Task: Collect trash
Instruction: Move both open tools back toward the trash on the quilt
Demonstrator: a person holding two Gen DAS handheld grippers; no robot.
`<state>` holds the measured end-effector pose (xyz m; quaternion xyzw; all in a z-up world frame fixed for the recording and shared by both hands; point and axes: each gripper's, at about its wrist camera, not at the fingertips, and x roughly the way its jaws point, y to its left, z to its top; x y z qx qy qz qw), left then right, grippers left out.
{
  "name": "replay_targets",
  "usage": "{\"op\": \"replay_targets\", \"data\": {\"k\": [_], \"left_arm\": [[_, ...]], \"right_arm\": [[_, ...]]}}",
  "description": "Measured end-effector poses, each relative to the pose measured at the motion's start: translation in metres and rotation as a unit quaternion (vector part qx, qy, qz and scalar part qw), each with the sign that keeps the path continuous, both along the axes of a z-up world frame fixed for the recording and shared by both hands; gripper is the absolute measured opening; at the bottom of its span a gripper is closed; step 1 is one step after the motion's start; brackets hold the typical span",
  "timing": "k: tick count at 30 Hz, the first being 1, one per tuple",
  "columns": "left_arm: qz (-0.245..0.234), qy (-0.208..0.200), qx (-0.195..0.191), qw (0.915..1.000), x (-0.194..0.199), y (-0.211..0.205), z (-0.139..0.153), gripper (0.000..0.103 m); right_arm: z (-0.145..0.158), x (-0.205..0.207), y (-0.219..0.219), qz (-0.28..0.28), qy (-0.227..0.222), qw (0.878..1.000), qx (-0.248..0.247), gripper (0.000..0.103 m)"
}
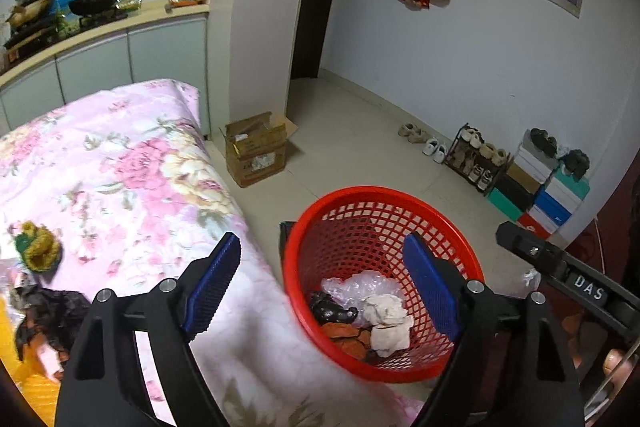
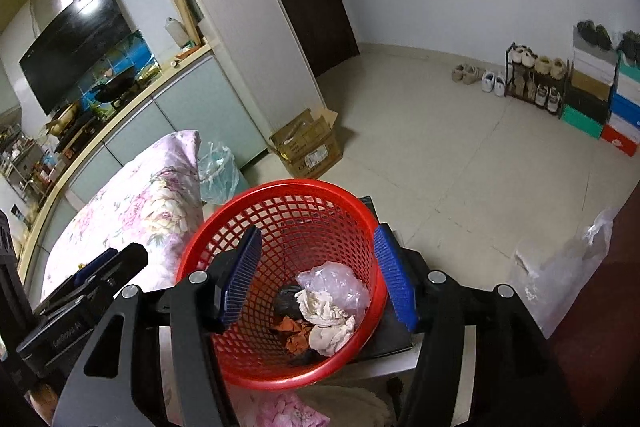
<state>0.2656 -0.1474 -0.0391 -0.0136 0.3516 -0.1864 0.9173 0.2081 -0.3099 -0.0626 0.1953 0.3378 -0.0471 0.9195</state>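
Jaws on both grippers stand wide apart with nothing between the blue pads. Left gripper point(image 1: 322, 291) hovers over the edge of the floral-covered bed point(image 1: 132, 167), beside the basket; right gripper point(image 2: 318, 275) hangs directly above the basket mouth.

Left to right, left wrist view:
- Yellow-green wad point(image 1: 38, 247) lies on the bed, not collected.
- Dark crumpled wrapper pile point(image 1: 48, 311) lies just below it, near the bed's edge, also not collected. Pink scrap point(image 1: 50, 361) beside it; cannot tell what it is.
- Red mesh basket point(image 1: 384, 283) stands on the floor side, against the bed's drape. Inside: clear plastic film point(image 1: 360, 287), black lump point(image 1: 332, 311), white crumpled paper point(image 1: 390, 323), orange scraps point(image 1: 348, 337).

Judgement: task partly done. Several pieces binned; at least two remain on the bed, both on the left gripper's side.
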Motion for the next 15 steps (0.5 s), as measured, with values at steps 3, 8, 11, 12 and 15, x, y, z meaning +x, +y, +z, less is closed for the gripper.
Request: {"op": "replay_targets", "data": {"k": [3,8,11,12,15], "left_arm": [[0.008,-0.008,0.004,0.9999,-0.009,0.008,0.005,0.081],[0.026,-0.019,0.003,0.9995,-0.026,0.025,0.014,0.081],[0.040,-0.028,0.000,0.9988,-0.039,0.039,0.020,0.081],[0.042,-0.028,-0.001,0.9987,-0.042,0.044,0.021,0.081],[0.056,-0.033,-0.003,0.9979,-0.055,0.059,0.025,0.081]], "right_arm": [[0.007,-0.009,0.009,0.009,-0.015,1.000,-0.010,0.057],[0.022,-0.024,0.025,0.020,-0.047,0.998,-0.029,0.067],[0.030,-0.032,0.035,0.032,-0.060,0.997,-0.033,0.070],[0.032,-0.034,0.038,0.035,-0.063,0.997,-0.034,0.070],[0.039,-0.042,0.053,0.052,-0.074,0.995,-0.039,0.071]]}}
